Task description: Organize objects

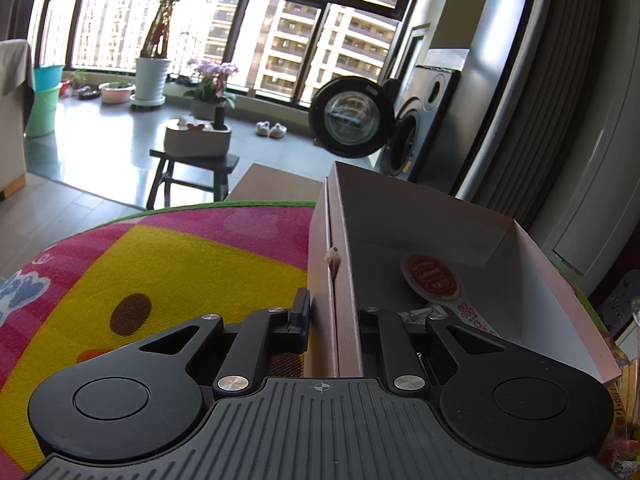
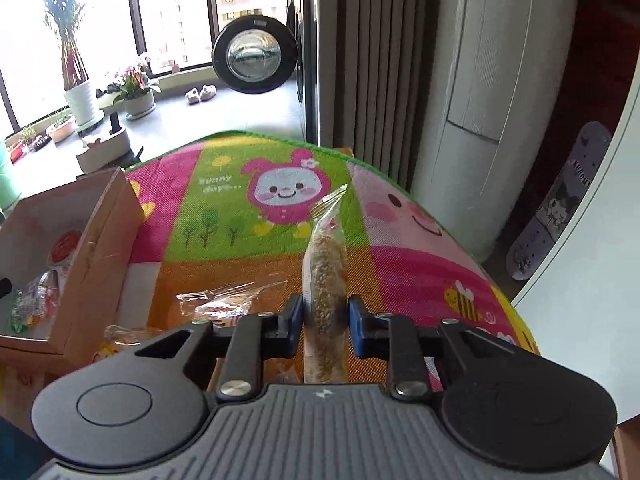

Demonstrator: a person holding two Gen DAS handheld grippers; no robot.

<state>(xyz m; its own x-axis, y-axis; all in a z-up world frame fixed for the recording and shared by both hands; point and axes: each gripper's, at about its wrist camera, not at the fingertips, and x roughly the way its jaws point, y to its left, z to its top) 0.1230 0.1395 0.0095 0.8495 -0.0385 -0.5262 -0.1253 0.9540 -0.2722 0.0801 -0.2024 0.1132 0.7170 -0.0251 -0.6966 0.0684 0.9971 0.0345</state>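
A pink cardboard box [image 1: 552,304] stands open on the cartoon mat [image 1: 160,264]. My left gripper [image 1: 334,320] is shut on the box's left wall, one finger outside and one inside. A red and white round packet [image 1: 430,280] lies on the box floor. In the right wrist view the same box [image 2: 104,240] sits at the left with several snack packets inside. My right gripper [image 2: 325,314] is shut on a long clear packet of brown grain bar [image 2: 325,276], held above the mat [image 2: 240,208] and pointing forward.
Clear-wrapped snack packets [image 2: 224,304] lie on the mat between the box and my right gripper. Beyond the mat's far edge are a stool [image 1: 192,168] carrying a white tray, an open washing machine door [image 1: 352,118], potted plants and a tall white unit [image 2: 480,120].
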